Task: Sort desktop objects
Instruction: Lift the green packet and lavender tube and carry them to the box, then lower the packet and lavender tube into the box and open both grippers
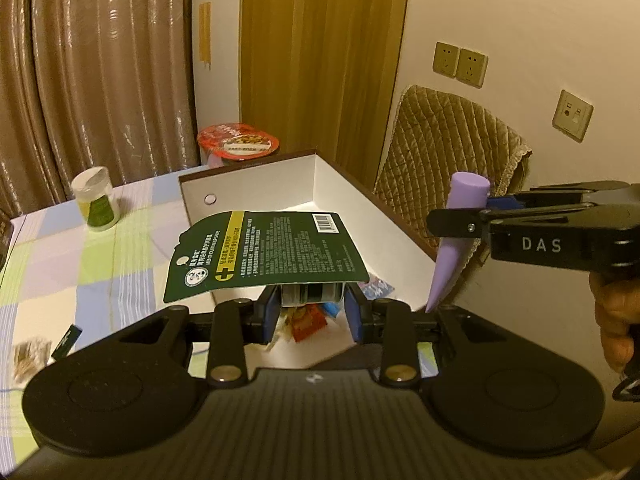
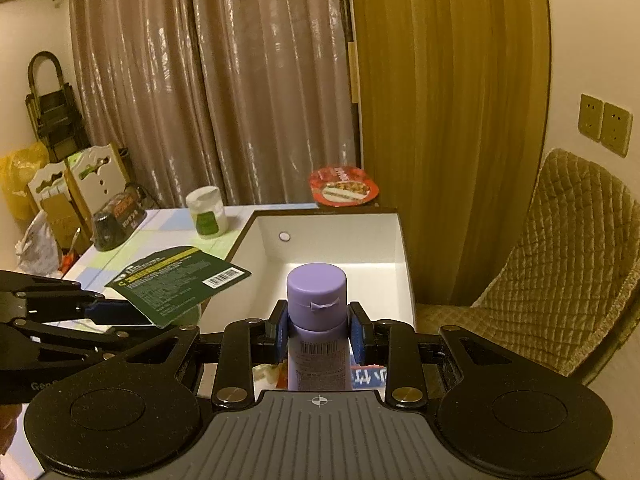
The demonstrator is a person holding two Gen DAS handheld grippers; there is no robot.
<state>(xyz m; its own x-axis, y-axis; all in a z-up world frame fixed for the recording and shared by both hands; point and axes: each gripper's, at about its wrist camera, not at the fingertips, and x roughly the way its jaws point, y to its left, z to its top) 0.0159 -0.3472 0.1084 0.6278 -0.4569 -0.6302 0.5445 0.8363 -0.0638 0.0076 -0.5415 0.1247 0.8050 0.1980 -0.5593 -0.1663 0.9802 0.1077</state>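
While both grippers hang over the white open-topped cardboard box (image 2: pixel 394 248), the left gripper (image 1: pixel 312 312) pinches a green-carded blister pack (image 1: pixel 266 254), barcode up; the right gripper (image 2: pixel 318 336) clamps a lilac plastic tube (image 2: pixel 317 320) with its cap toward the lens. Left view only: "DAS" lettering on the right gripper's side, tube tapering downward. Right view only: dark bowl (image 2: pixel 114 220) on the checked tablecloth (image 2: pixel 168 224).

The left black two-finger gripper (image 1: pixel 311 314) points toward twelve o'clock, its blue pads (image 1: pixel 271 312) pressed against a dark green carded pack (image 1: pixel 268 254). At three o'clock, the right black two-finger gripper (image 2: pixel 319 334) clamps an upright lilac plastic tube (image 2: pixel 318 320). A bare hand (image 1: pixel 614 320) grips its handle.
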